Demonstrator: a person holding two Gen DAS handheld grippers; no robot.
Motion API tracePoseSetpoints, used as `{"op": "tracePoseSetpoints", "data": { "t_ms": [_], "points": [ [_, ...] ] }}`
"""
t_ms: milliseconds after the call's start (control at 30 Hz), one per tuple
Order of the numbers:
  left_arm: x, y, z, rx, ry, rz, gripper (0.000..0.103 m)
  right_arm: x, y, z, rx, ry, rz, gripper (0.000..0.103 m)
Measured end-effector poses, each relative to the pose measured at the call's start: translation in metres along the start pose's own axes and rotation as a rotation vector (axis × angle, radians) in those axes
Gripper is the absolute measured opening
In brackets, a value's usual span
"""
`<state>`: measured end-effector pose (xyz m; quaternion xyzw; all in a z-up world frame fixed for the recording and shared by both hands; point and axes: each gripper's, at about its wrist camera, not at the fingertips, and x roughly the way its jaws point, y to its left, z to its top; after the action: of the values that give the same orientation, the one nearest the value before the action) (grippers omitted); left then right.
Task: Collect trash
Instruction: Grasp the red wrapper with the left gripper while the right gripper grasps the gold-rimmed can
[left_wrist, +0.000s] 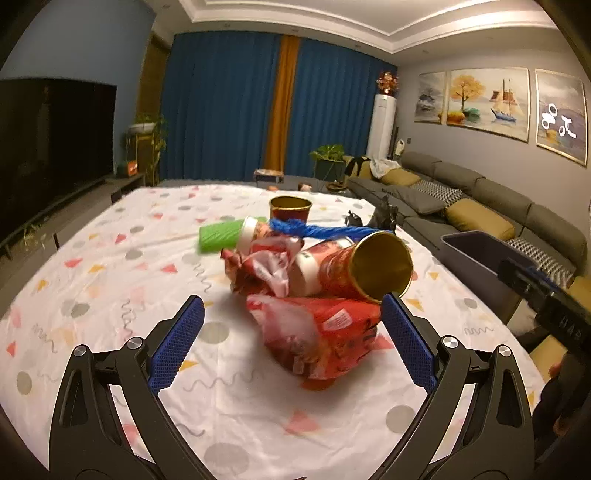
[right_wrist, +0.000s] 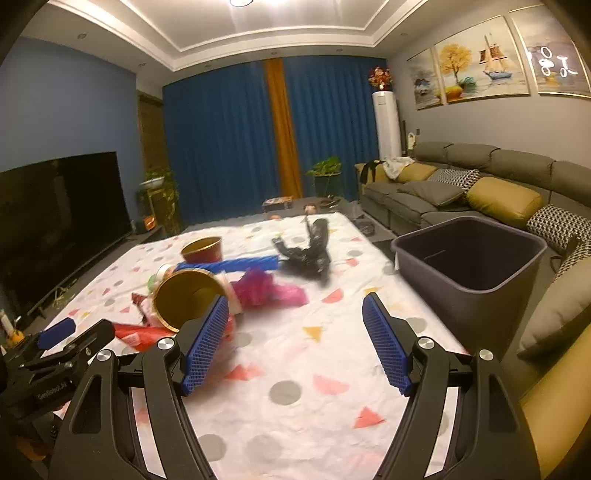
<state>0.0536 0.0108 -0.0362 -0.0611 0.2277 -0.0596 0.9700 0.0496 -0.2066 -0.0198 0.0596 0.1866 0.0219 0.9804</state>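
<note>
- My left gripper (left_wrist: 293, 317) is spread wide with nothing between its blue pads, low over the table (left_wrist: 110, 258), and a crumpled red wrapper (left_wrist: 317, 336) lies between the fingertips without either pad touching it.
- My right gripper (right_wrist: 295, 317) is also wide open and holds nothing; only patterned cloth shows between its fingers.
- The left view shows the pile up close: a red cup with a gold inside (left_wrist: 365, 269) lying on its side, its mouth turned toward my right, resting against more crumpled red wrapping (left_wrist: 262, 266).
- Behind it lie a green ribbed sleeve (left_wrist: 218, 236) on a white cup end, a blue twisted rope (left_wrist: 317, 229), and a second red cup (left_wrist: 290, 209) standing upright.
- Only the right view shows the grey bin (right_wrist: 476, 273) whole, just off the table's right edge, its mouth open; the left view catches only its corner.
- The right view also shows a pink crumpled bag (right_wrist: 266, 290) behind the tipped cup and a black crumpled bag (right_wrist: 310, 251) farther back, which the left view barely shows.
- In the right view my left gripper appears at the lower left, with small white lettering on its body that I cannot make out.
- The wrapper carries a white label panel (left_wrist: 338, 319); its print is too blurred to read.
</note>
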Motion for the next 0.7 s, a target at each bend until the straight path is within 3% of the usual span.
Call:
{"op": "tracePoseSetpoints", "data": {
  "t_ms": [133,233,533,700],
  "points": [
    [0.01,0.003,0.002,-0.034,0.03,-0.046,0.093,0.006,0.009,-0.001,-0.01,0.015,0.007,0.074],
    [0.019,0.004,-0.003,-0.048,0.069,-0.076,0.085,0.008,0.01,0.0,-0.012,0.016,0.009,0.074],
    [0.044,0.003,-0.007,-0.102,0.172,-0.186,0.044,0.016,0.011,-0.003,-0.013,0.035,0.021,0.074],
    [0.049,0.003,-0.009,-0.097,0.187,-0.201,0.019,0.026,0.018,-0.004,-0.022,0.057,0.039,0.074]
  ]
}}
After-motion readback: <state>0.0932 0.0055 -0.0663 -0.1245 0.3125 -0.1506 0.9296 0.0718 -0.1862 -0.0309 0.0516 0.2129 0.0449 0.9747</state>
